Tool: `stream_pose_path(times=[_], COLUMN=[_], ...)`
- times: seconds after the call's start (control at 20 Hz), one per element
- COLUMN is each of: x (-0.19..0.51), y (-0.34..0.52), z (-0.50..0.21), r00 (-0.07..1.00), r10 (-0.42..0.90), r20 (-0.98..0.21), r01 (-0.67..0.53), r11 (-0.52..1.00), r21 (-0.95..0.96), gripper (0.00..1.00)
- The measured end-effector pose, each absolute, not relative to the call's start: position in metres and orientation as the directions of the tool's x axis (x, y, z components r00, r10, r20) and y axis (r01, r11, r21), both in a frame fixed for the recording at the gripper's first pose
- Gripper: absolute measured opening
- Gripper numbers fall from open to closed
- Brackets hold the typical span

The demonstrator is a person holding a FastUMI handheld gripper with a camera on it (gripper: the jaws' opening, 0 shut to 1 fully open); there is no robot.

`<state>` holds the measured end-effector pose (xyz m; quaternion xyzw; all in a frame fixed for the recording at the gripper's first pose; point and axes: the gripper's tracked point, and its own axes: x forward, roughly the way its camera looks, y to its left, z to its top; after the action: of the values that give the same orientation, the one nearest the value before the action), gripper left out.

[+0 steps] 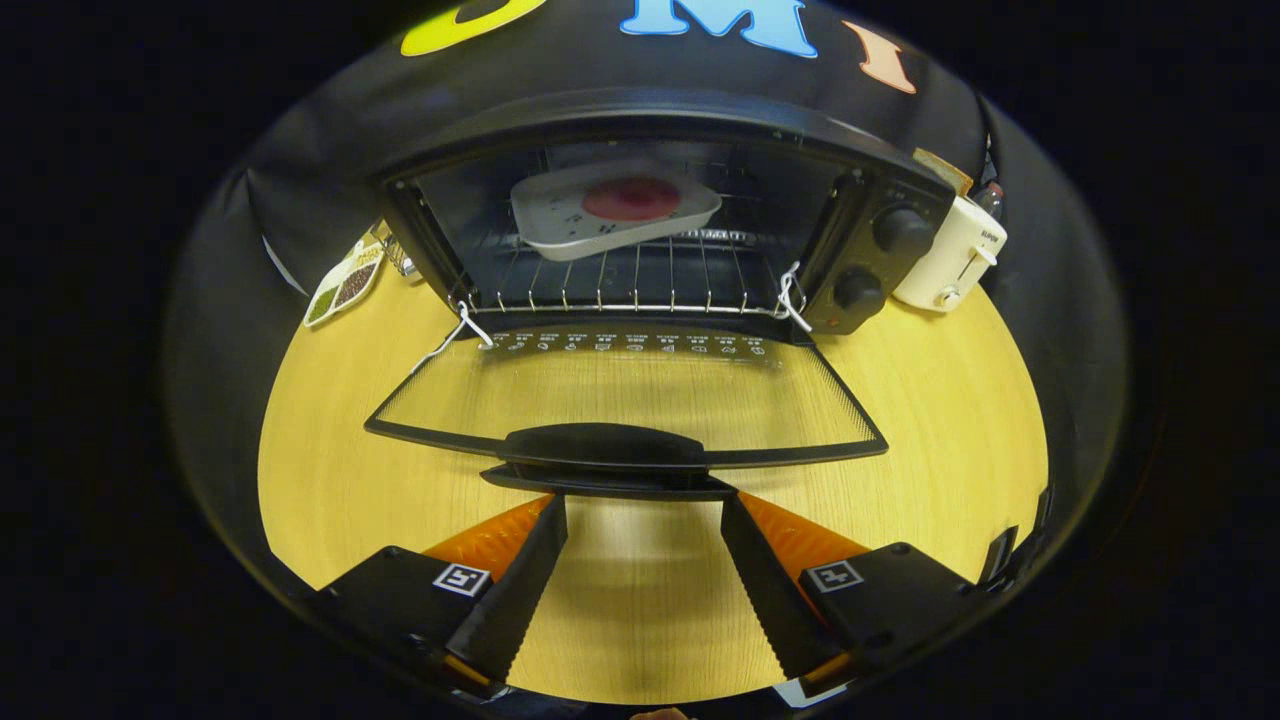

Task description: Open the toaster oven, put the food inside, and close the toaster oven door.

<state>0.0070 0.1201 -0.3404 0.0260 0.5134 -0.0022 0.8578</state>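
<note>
Your gripper (643, 500) is spread, empty, fingertips tucked under the door handle (605, 447). Door (625, 390) icons unreadable; far white toaster (950, 262) label too small.

Toaster ovens: one, a black box-shaped metal toaster oven (660, 130).
Oven doors: one, a black-framed glass door (625, 395), let down flat, with one black bar handle (605, 447).
Control knobs: two round black knobs, upper (902, 231) and lower (858, 290).
Wire racks: one silver wire rack (640, 280) inside the oven.
Trays: one white squarish tray (612, 212) on that rack.
Food pieces: one round red piece of food (631, 198) on the tray.
Slot toasters: one white toaster (952, 257) beside the oven.
Cards: one printed card (345, 283) with green and brown patches.
Tables: one yellow wooden table (930, 400).
Grippers: one gripper (644, 512), two fingers spread apart, holding nothing.
</note>
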Motion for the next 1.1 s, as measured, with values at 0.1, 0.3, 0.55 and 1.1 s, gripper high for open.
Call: stream_pose_path(times=[0.1,0.3,0.55,1.1], x=[0.01,0.03,0.051,-0.008], y=[0.122,0.132,0.126,0.007], z=[-0.326,-0.281,-0.197,-0.048], r00=[0.512,0.626,0.787,0.974], r10=[0.024,0.07,0.094,-0.063], r20=[-0.858,-0.777,-0.609,-0.22], r01=[0.022,0.01,-0.05,0.078], r11=[0.999,0.995,0.995,0.995], r21=[0.041,0.098,0.089,0.058], gripper=[0.99,0.99,0.99,0.98])
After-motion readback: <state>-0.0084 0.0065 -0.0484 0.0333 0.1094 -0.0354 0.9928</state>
